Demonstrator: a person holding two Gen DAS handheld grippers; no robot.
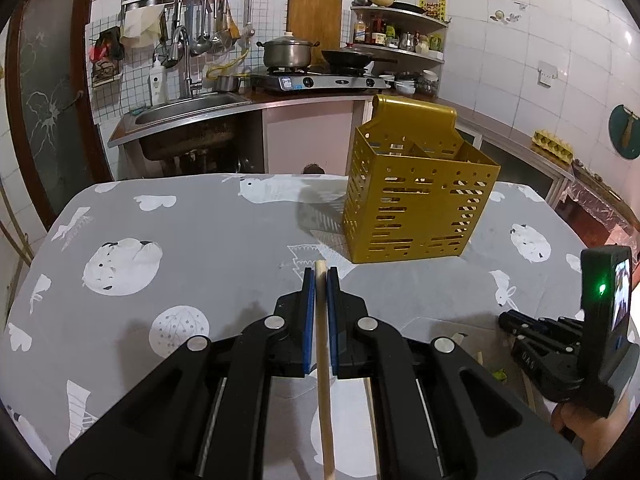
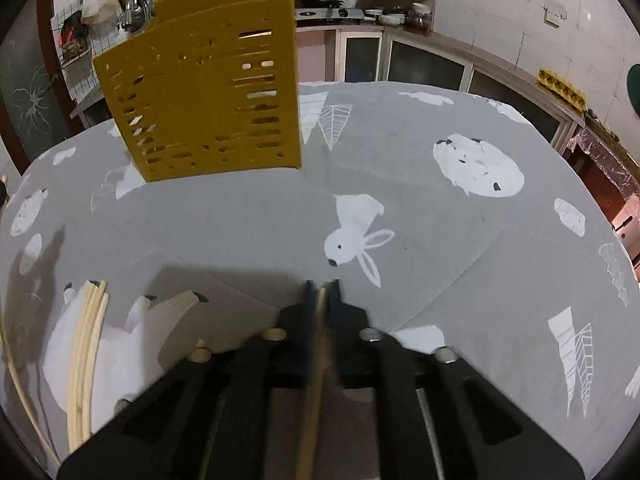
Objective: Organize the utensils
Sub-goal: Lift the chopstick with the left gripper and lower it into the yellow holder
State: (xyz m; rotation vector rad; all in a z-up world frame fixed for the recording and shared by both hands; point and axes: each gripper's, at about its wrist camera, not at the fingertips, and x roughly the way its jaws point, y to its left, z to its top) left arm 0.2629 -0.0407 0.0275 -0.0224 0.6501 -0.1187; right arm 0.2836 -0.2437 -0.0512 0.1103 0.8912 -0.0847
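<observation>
Indoor light is falling from above and right, throwing soft shadows toward nine o'clock beside the yellow caddy [image 1: 416, 200]. Wall tiles [image 1: 520, 40] are glaring at two o'clock. Fisheye edges are bending and darkening; the right gripper [image 2: 322, 292] is blurring.

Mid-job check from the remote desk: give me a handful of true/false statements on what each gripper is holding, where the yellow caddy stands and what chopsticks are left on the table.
1. The left gripper has its jaws closed on a chopstick. True.
2. The right gripper is empty, jaws wide apart. False: it also clamps a chopstick.
3. The yellow caddy stands upright on the grey tablecloth. True.
4. The caddy lies tipped on its side. False: it stands upright, open top upward.
5. Loose chopsticks lie on the cloth to the right gripper's left. True.
</observation>
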